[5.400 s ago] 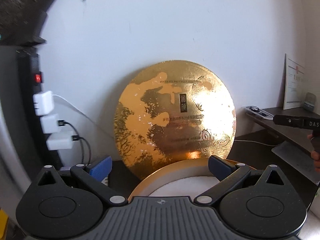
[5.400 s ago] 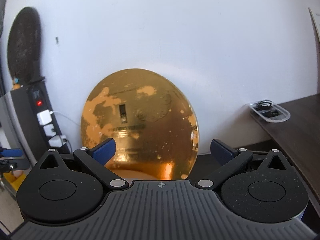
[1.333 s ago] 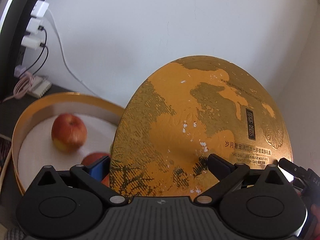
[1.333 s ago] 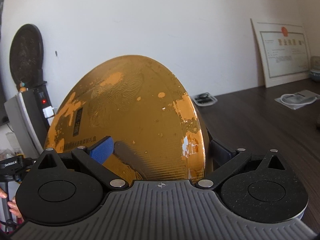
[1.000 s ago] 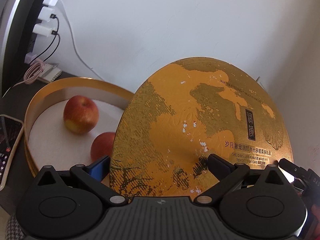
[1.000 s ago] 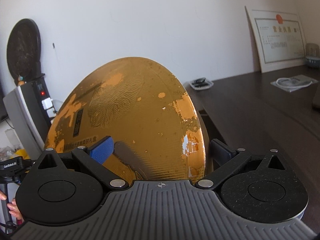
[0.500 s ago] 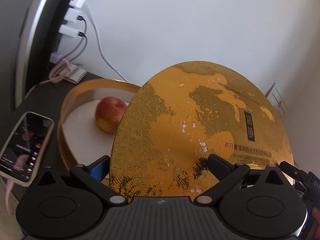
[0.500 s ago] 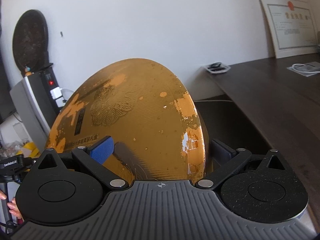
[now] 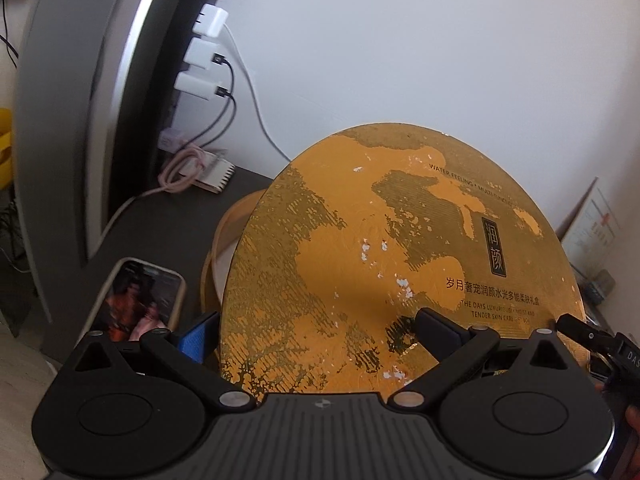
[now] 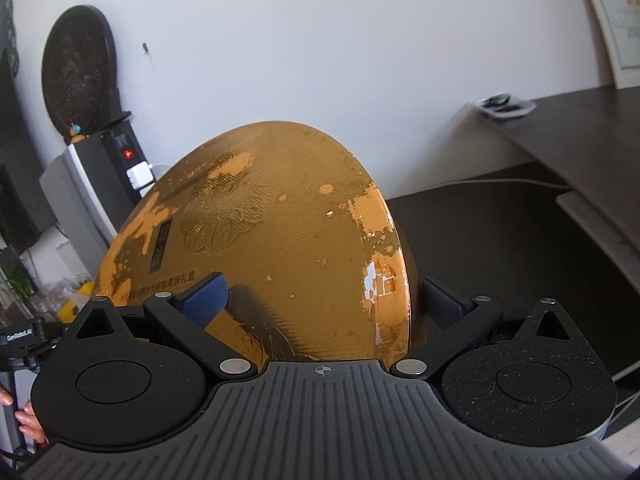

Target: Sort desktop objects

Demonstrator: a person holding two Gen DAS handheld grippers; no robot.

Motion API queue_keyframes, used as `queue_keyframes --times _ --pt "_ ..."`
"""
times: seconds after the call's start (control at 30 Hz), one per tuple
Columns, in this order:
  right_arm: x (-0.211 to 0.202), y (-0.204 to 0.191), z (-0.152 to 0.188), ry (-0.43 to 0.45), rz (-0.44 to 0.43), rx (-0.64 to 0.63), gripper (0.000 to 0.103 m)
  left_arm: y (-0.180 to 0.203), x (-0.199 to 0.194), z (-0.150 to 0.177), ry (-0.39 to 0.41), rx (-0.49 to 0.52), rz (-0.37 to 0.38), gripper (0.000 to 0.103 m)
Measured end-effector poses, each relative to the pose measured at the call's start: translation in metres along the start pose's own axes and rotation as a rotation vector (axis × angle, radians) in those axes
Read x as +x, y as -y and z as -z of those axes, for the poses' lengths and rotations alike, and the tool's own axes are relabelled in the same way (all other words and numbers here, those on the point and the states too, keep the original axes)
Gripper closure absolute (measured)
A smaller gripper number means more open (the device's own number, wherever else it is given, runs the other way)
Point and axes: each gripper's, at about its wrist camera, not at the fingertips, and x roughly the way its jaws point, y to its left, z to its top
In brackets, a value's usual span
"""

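A round gold lid (image 9: 400,264) with worn print stands tilted between both grippers, above the round gold box base (image 9: 216,248), of which only the left rim shows. My left gripper (image 9: 318,328) is shut on the lid's lower edge, with the blue pad behind the rim and the other finger on the printed face. My right gripper (image 10: 320,296) is shut on the gold lid (image 10: 280,240) from the opposite side, straddling its rim. The lid hides the inside of the box. The right gripper's body (image 9: 592,340) shows past the lid's right edge.
A phone (image 9: 136,300) with a lit screen lies left of the box on the dark desk (image 9: 168,228). Behind it stands a power tower with white chargers (image 9: 200,56) and a coiled pink cable (image 9: 180,168). A raised dark shelf (image 10: 580,132) runs along the right. The white wall is close behind.
Both grippers took hold of the lid, which had leaned on the wall, and carried it over the box base. It now hides the two apples. The phone came into view.
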Motion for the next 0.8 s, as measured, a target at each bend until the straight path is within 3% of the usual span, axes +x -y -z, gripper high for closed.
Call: queue_keyframes --times 0.27,0.8 --pt "0.034 -0.009 0.002 -0.009 -0.026 0.051 0.002 -0.003 0.023 -0.024 0.008 0.031 -0.043 0.002" --pt "0.090 -0.001 -0.004 -0.067 0.010 0.154 0.002 -0.010 0.068 -0.060 -0.054 0.071 -0.083 0.002"
